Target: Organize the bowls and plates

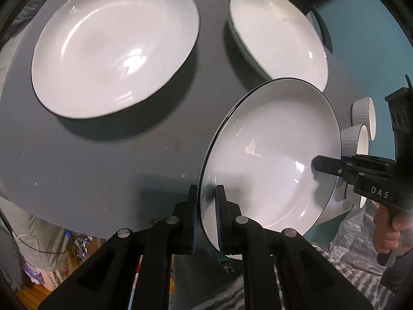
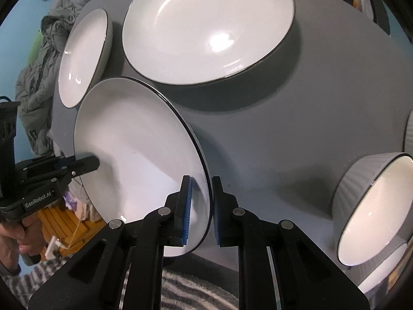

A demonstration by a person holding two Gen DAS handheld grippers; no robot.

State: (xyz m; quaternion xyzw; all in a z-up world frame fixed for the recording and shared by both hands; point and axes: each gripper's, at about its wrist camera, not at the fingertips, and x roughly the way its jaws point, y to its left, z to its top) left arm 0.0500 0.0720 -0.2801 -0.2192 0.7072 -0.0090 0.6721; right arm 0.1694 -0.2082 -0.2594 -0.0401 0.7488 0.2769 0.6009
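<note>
Both grippers — left [image 1: 206,217], right [image 2: 201,211] — clamped on plate [image 1: 271,160] rim; lift level, stack onto big plate [image 1: 116,46].

Ribbed white bowl [image 2: 371,206] with dark rim: lower right part cut by the right wrist picture's edge.
Two small ribbed white cups [image 1: 361,118]: partly hidden behind the right tool [image 1: 316,165].
Grey worktop [image 1: 90,160]: far edge out of frame.
Clutter under worktop: blurred, unidentifiable.

Glossy ceramic plate [image 1: 271,155], matt table [image 1: 103,168]
</note>
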